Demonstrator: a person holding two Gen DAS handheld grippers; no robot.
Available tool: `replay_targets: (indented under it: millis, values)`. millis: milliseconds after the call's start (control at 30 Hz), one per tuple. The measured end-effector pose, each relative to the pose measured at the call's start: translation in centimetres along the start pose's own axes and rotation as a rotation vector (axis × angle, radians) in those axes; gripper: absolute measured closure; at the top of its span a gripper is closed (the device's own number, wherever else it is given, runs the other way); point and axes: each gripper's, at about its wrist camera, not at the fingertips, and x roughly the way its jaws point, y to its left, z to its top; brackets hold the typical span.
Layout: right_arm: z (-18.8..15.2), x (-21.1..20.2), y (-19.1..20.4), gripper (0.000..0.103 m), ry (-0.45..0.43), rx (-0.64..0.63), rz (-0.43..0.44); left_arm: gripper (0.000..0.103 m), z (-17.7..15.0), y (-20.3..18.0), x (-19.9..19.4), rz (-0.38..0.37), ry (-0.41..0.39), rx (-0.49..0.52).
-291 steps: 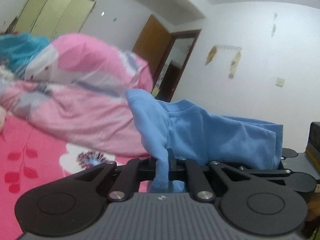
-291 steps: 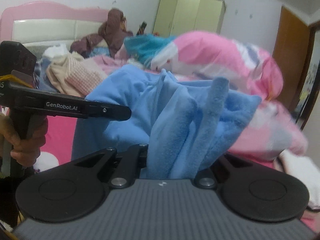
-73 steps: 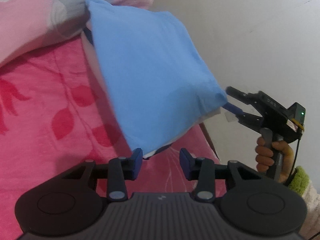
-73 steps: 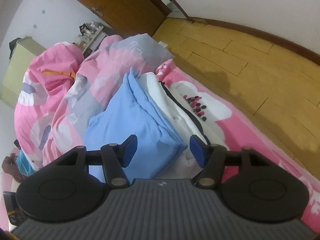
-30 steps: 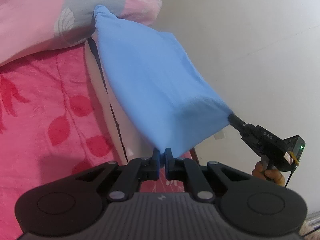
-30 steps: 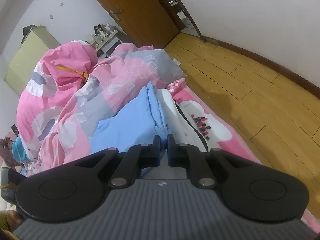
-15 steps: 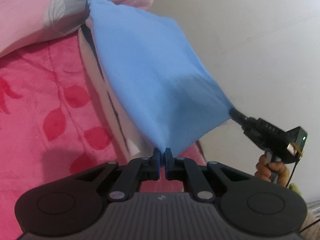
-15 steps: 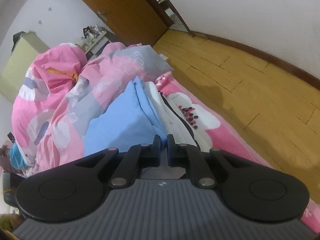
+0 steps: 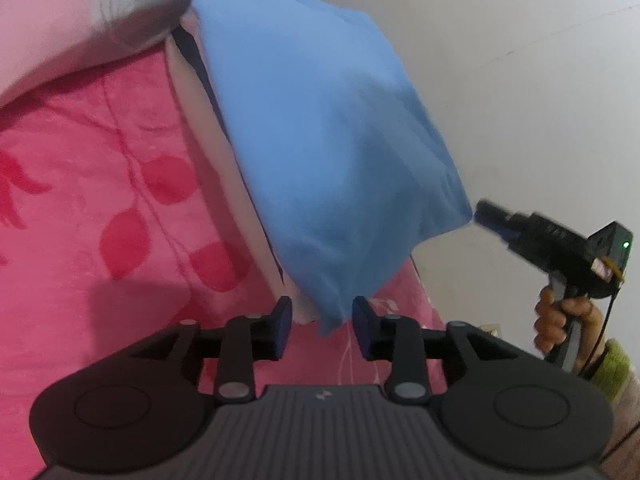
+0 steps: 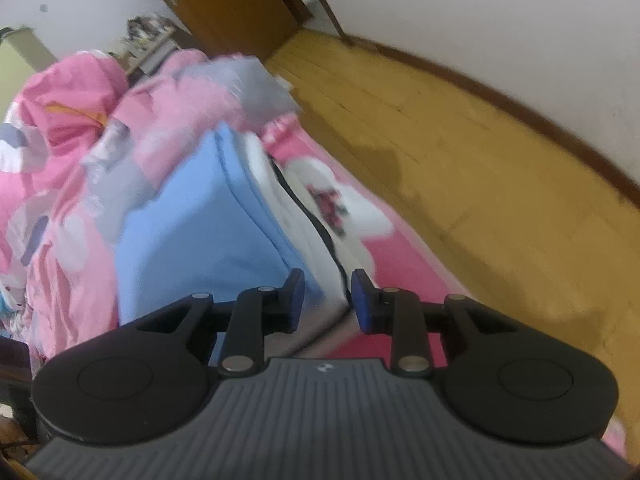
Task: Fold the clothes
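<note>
- A folded blue garment [image 9: 320, 152] lies on top of a folded white garment with a dark stripe [image 9: 208, 128], both on a bed covered by a bright pink floral blanket [image 9: 100, 208].
- The far end of the blue garment rests against a bunched pink and grey quilt [image 9: 80, 20].
- The left gripper [image 9: 322, 320] sits at the near corner of the blue garment. Its jaws have just been opening, and that corner hangs loosely between the blue pads without being pressed.
- The right gripper [image 10: 326, 294], seen from its own camera, is at the near right corner of the stack. Its jaws have also just been opening, and the pads stand apart, with the cloth edges showing in the gap.
- In the left view, the right gripper [image 9: 486, 216] points at the garment's right corner, held by a hand [image 9: 560, 320] near a pale wall [image 9: 520, 80].
- Beyond the bed to the right are a wooden floor [image 10: 460, 152] and a brown door [image 10: 228, 0].
</note>
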Motion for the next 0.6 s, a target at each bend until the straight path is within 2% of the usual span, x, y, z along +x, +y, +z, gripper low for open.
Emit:
replay_targets:
  millis: [133, 300, 500, 600]
  values:
    - [3.3, 2.2, 2.8, 0.066, -0.014, -0.104, 0.075, 0.064, 1.9, 0.4, -1.5, 0.015, -0.063, -0.026]
    - [6.2, 7.3, 6.3, 0.065, 0.009, -0.248, 0.113, 0.061, 5.1, 1.2, -2.1, 0.038, -0.147, -0.066]
    - [7.6, 11.8, 8.0, 0.067, 0.106, -0.35, 0.082, 0.061, 7.8, 2.7, -1.6, 0.07, -0.218, -0.116]
    - [7.9, 12.2, 7.8, 0.067, 0.102, -0.341, 0.076, 0.061, 8.8, 3.5, -1.3, 0.08, -0.243, -0.137]
